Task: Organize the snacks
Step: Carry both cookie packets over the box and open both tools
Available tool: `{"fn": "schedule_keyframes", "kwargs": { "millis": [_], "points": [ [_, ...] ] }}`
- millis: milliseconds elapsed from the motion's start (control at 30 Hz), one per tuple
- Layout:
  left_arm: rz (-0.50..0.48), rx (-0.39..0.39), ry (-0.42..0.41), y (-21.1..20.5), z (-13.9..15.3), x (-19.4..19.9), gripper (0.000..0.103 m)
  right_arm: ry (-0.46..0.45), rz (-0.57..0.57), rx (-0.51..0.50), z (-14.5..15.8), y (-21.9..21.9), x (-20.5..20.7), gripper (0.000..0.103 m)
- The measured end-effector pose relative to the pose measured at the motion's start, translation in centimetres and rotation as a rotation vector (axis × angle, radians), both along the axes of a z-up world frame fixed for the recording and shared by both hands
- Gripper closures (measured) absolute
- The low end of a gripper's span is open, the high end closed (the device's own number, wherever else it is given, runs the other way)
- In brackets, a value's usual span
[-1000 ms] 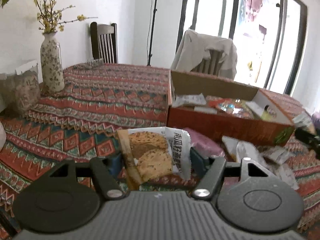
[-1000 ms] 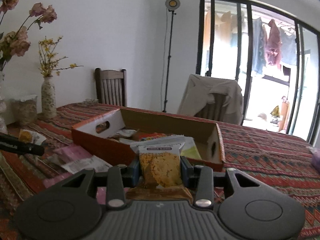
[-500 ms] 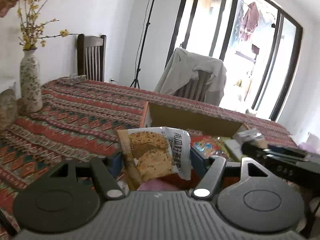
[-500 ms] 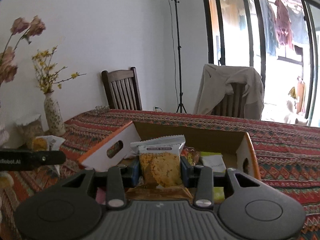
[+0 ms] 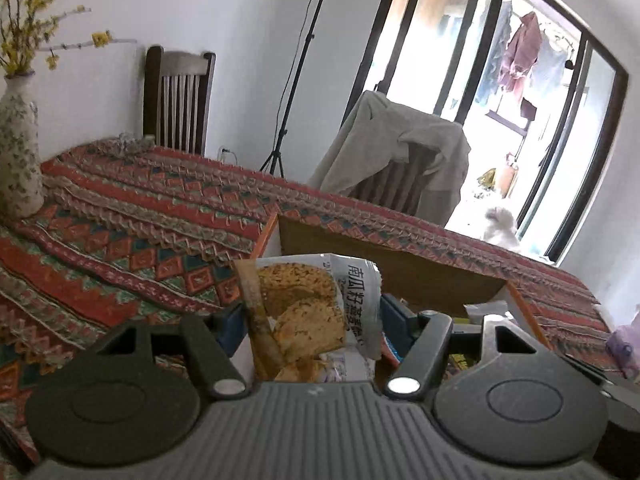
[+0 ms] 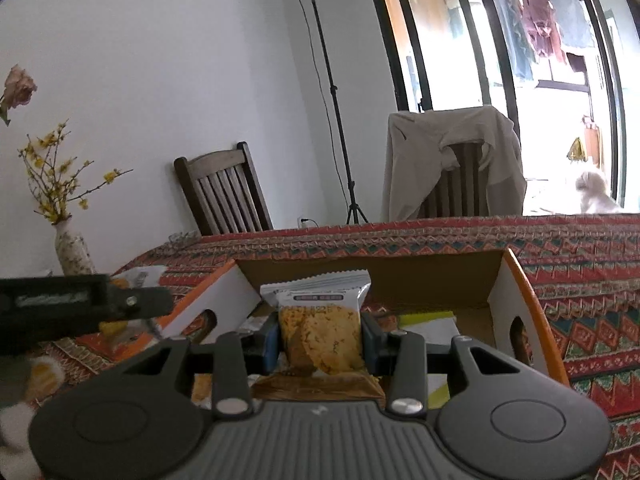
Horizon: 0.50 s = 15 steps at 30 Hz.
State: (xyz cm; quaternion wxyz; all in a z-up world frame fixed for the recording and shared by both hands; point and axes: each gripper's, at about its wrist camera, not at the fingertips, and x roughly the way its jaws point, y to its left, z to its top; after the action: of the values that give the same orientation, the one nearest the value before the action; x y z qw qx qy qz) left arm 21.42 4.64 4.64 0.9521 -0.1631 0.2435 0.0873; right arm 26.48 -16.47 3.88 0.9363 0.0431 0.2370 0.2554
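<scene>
Two snack packets were up off the worktop (image 5: 120,240) at once, one in each claw. The left claw (image 5: 310,320) was clenched on a cracker packet (image 5: 308,312), its pads pressing the packet's two side edges, and the packet stood upright though twisted a little, printed face to the camera, with the near left corner of the cardboard box (image 5: 384,276) right behind it. The right claw (image 6: 320,340) was gripping a second cracker packet (image 6: 320,328) the same way, squeezed narrower across its middle, crimped top seam standing free above the pads, and it hung over the open box with other wrappers lying inside below it. In the right wrist view the left claw's dark body reached in from the left edge, just outside the box's white end wall. By my reading these packets were light as anything, so weight was no worry; the trouble was the film, which looked glossy and likely slippery, and soft enough to crumple and slide if pinched by a corner. The crackers inside would probably snap under a hard squeeze, so a grip across the width at mid-height, as both claws had it, seemed the sensible hold, firm enough to trap the air cushion without crushing. Letting go low inside the box looked kinder than dropping from height.
</scene>
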Motion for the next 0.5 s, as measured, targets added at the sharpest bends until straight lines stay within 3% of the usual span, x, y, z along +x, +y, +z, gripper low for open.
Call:
{"fn": "schedule_keyframes", "kwargs": {
  "millis": [333,433,500],
  "points": [
    [-0.037,-0.004,0.023,0.1,-3.0,1.1,0.03,0.03,-0.03,-0.028,-1.3,-0.2,0.5,0.063],
    [-0.051,-0.017,-0.023,0.3,-2.8,0.5,0.018,0.035,-0.039,-0.026,-1.5,-0.3,0.5,0.061],
    [-0.046,-0.006,-0.054,0.2,-2.5,0.2,0.0,0.033,-0.037,-0.017,-1.5,-0.5,0.4,0.047]
  ]
}}
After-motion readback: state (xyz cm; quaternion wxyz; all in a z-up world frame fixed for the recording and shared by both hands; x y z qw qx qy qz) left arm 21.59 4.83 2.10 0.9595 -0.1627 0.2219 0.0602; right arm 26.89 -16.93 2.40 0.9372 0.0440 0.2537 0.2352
